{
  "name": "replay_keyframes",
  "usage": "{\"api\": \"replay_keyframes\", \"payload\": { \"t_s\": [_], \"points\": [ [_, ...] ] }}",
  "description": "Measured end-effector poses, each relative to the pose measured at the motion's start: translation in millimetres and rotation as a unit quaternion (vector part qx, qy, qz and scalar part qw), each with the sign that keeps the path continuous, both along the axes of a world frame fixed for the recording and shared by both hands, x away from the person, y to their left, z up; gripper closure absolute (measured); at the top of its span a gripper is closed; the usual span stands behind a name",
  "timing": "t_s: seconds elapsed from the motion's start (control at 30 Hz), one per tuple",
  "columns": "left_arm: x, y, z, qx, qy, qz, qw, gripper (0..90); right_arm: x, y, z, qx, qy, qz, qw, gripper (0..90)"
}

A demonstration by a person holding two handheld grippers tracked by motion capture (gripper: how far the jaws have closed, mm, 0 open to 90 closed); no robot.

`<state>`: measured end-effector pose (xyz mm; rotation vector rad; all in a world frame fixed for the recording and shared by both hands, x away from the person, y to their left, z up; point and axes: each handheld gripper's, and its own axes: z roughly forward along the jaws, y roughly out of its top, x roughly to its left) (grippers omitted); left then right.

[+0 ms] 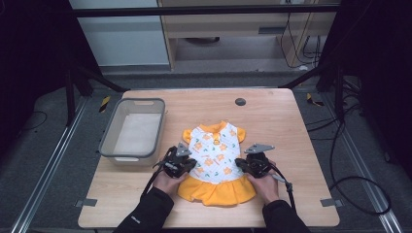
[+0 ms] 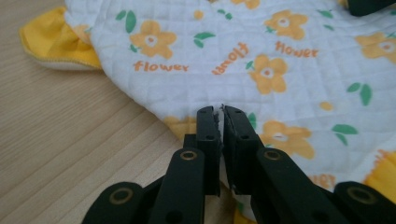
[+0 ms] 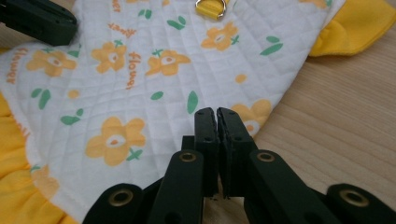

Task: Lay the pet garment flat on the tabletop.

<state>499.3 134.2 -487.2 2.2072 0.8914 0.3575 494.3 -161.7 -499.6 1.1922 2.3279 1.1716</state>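
The little dress [image 1: 215, 162] lies flat at the bench's [image 1: 286, 126] centre. Left tool [image 2: 220, 111] at nine o'clock and right tool [image 3: 216, 113] at three pinch its side edges, jaws clenched. Next likely: fold inward together.

A small dress [image 1: 214, 160] lies flat on the surface [image 1: 272, 126], near its middle, collar toward the far edge and skirt toward the near edge. A basket [image 1: 132, 131] stands to the dress's left, close to the surface's left edge. The left gripper [image 1: 190, 162] sits at the dress's left side, the right gripper [image 1: 241, 164] at its right side, both at waist level.
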Motion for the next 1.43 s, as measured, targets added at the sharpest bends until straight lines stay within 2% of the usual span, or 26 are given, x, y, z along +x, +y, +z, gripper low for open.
{"api": "replay_keyframes", "payload": {
  "t_s": [0.07, 0.13, 0.17, 0.2, 0.3, 0.37, 0.43, 0.53, 0.57, 0.6, 0.67, 0.7, 0.73, 0.83, 0.87, 0.9, 1.0, 1.17, 1.23, 1.43],
  "points": [
    [-9.2, 3.7, 11.6, -0.011, -0.022, -0.002, 0.9997, 82.6, -2.2, -3.8, 4.5, 0.012, -0.008, -0.001, 0.9999, 85.5],
    [-12.2, 6.1, 15.5, -0.016, -0.024, -0.004, 0.9996, 80.9, -3.9, -5.9, 7.1, 0.016, -0.011, -0.003, 0.9998, 85.1],
    [-15.5, 8.6, 19.0, -0.021, -0.030, -0.004, 0.9993, 80.2, -7.2, -11.3, 11.9, 0.022, -0.025, -0.002, 0.9995, 82.6],
    [-18.9, 11.7, 22.3, -0.024, -0.035, -0.003, 0.9991, 79.3, -9.4, -13.8, 14.3, 0.027, -0.027, -0.006, 0.9993, 80.8],
    [-28.8, 26.2, 30.0, -0.039, -0.046, 0.007, 0.9982, 75.5, -14.3, -22.3, 19.0, 0.038, -0.034, -0.011, 0.9986, 77.2],
    [-30.7, 29.9, 30.6, -0.043, -0.045, 0.011, 0.9980, 73.9, -15.7, -25.1, 20.1, 0.042, -0.036, -0.014, 0.9984, 76.0],
    [-37.4, 41.3, 30.2, -0.049, -0.046, 0.019, 0.9976, 68.3, -19.6, -32.7, 23.4, 0.049, -0.043, -0.021, 0.9976, 70.8],
    [-42.7, 48.3, 30.8, -0.051, -0.048, 0.023, 0.9973, 61.4, -22.3, -37.6, 24.7, 0.051, -0.047, -0.025, 0.9973, 66.4],
    [-48.5, 55.6, 31.0, -0.060, -0.051, 0.026, 0.9965, 58.3, -24.2, -42.2, 25.1, 0.049, -0.051, -0.031, 0.9970, 61.7],
    [-48.5, 55.6, 31.0, -0.060, -0.051, 0.026, 0.9965, 55.7, -24.2, -42.2, 25.1, 0.049, -0.051, -0.031, 0.9970, 61.7],
    [-54.8, 62.4, 30.5, -0.068, -0.053, 0.027, 0.9959, 53.8, -24.9, -46.7, 24.8, 0.052, -0.051, -0.042, 0.9965, 56.5],
    [-57.5, 65.3, 30.1, -0.071, -0.051, 0.023, 0.9959, 48.9, -25.4, -50.8, 24.1, 0.051, -0.053, -0.052, 0.9959, 49.0],
    [-60.4, 68.0, 29.8, -0.073, -0.052, 0.018, 0.9958, 48.9, -25.4, -50.8, 24.1, 0.051, -0.053, -0.052, 0.9959, 49.0],
    [-70.4, 76.4, 27.9, -0.080, -0.057, 0.010, 0.9951, 41.5, -27.5, -58.5, 21.7, 0.052, -0.058, -0.068, 0.9946, 37.3],
    [-70.4, 76.4, 27.9, -0.080, -0.057, 0.010, 0.9951, 39.6, -27.5, -58.5, 21.7, 0.052, -0.058, -0.068, 0.9946, 37.3],
    [-73.9, 79.8, 26.9, -0.078, -0.059, 0.011, 0.9951, 37.9, -29.0, -62.7, 20.3, 0.048, -0.061, -0.077, 0.9940, 31.6],
    [-76.8, 85.9, 25.2, -0.080, -0.059, 0.021, 0.9948, 31.2, -31.4, -69.2, 17.7, 0.041, -0.059, -0.086, 0.9937, 26.4],
    [-79.4, 96.3, 21.8, -0.086, -0.049, 0.028, 0.9947, 23.2, -36.0, -76.9, 14.7, 0.041, -0.062, -0.097, 0.9925, 22.3],
    [-82.0, 104.2, 18.7, -0.076, -0.049, 0.034, 0.9954, 21.7, -39.4, -81.6, 12.6, 0.036, -0.062, -0.100, 0.9925, 20.8],
    [-85.8, 117.8, 17.1, -0.072, -0.052, 0.048, 0.9949, 18.7, -44.7, -87.5, 9.8, 0.029, -0.060, -0.105, 0.9922, 19.1]
  ]
}}
